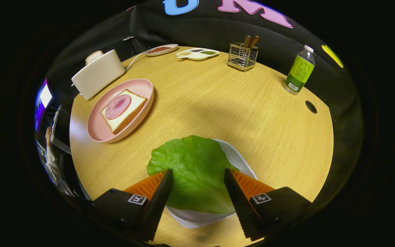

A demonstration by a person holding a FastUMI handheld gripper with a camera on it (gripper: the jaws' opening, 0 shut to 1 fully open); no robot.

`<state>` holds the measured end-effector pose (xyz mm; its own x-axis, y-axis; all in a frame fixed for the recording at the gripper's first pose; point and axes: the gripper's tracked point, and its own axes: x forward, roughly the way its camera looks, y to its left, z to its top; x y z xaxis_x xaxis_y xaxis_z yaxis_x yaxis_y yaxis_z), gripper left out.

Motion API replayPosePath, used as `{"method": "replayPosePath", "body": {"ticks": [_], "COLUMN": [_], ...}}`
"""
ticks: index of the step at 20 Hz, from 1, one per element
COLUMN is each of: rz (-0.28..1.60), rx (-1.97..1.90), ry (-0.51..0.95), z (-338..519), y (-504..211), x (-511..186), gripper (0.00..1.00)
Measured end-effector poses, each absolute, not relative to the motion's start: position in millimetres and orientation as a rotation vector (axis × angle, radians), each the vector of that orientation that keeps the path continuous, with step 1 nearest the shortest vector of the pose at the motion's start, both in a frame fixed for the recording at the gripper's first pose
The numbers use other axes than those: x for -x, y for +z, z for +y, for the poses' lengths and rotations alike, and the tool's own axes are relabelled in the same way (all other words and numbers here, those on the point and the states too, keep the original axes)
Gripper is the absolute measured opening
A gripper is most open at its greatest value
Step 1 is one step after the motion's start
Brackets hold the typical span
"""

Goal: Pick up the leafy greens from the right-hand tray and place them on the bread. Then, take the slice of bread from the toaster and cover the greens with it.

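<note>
Two fingers of the gripper (198,173) spread wide over the green lettuce leaf (194,171) on its white tray (240,159) — nothing grasped; the green-labelled plastic bottle (300,71) has print too small to read.

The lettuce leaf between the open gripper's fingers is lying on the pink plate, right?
Not quite. The gripper view shows the lettuce leaf lying on a white tray, between the open gripper fingers. The pink plate holds bread with ham.

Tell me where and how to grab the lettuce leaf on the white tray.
Probably from above: the lettuce leaf lies flat on the white tray, between the open gripper's fingers. Lower onto its middle and pinch up a raised fold, since the edges hug the tray.
</note>
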<state>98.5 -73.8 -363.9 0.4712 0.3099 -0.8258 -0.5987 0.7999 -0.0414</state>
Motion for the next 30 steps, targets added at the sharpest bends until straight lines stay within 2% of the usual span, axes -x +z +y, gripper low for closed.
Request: {"method": "replayPosePath", "body": {"ticks": [4,6,8,10,13,14,17,25,30], "rz": [0.920,0.925,0.926,0.923,0.921,0.925,0.939,0.872,0.839], "rx": [0.377,0.386,0.387,0.395,0.403,0.407,0.371,0.235,0.211], "ry": [0.553,0.548,0.545,0.545,0.539,0.534,0.535,0.468,0.456], "z": [-74,-75,-71,-69,-66,-66,-65,-54,-15], "y": [-366,-365,-365,-364,-365,-364,-360,-294,-254], "x": [-99,-98,-96,-97,-94,-94,-92,-82,-74], "gripper": [0.83,0.64,0.60,0.35,0.11,0.07,0.06,0.05,0.05]}}
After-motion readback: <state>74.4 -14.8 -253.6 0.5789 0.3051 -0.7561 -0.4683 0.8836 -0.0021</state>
